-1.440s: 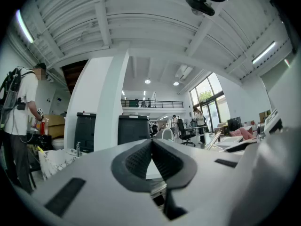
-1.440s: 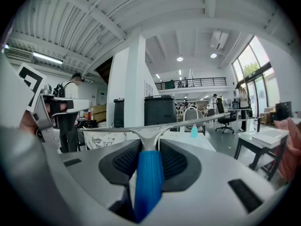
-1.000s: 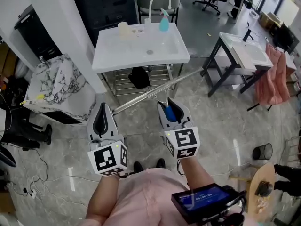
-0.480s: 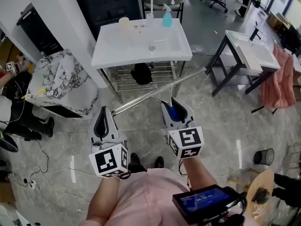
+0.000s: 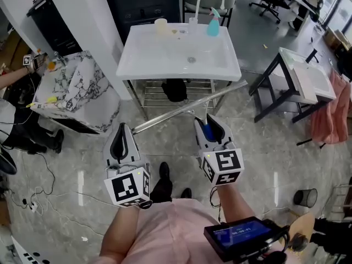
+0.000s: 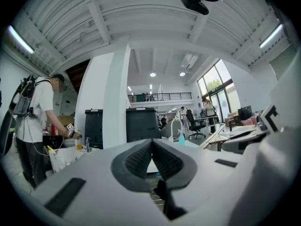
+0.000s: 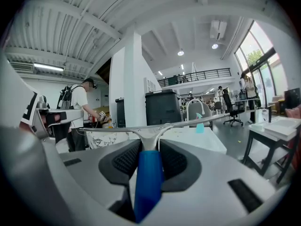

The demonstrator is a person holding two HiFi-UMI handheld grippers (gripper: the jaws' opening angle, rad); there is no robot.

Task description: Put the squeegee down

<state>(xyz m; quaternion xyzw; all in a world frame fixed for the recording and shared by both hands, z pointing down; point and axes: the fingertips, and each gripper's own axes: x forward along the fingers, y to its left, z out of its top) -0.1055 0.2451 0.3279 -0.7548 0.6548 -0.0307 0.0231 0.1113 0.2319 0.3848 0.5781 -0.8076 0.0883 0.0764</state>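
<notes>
Right gripper [image 7: 149, 150] pinches the squeegee [image 7: 147, 182] by its smooth blue cylindrical handle, ribbed dark pads tight on both sides. Its thin straight metal blade bar [image 7: 108, 130] runs crosswise just beyond the jaw tips, on a forked metal neck. Left gripper [image 6: 151, 147] is empty, ribbed pads pressed together. A white rectangular washbasin [image 5: 159, 54] stands ahead of both grippers, with glossy marble-look floor [image 5: 264, 142] below.

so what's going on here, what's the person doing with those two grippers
A person holds a gripper in each hand, standing in front of a white sink. The right gripper is shut on a squeegee by its blue handle, the long metal blade sticking out ahead. The left gripper is shut with nothing in it. The squeegee has not been put down yet.
</notes>
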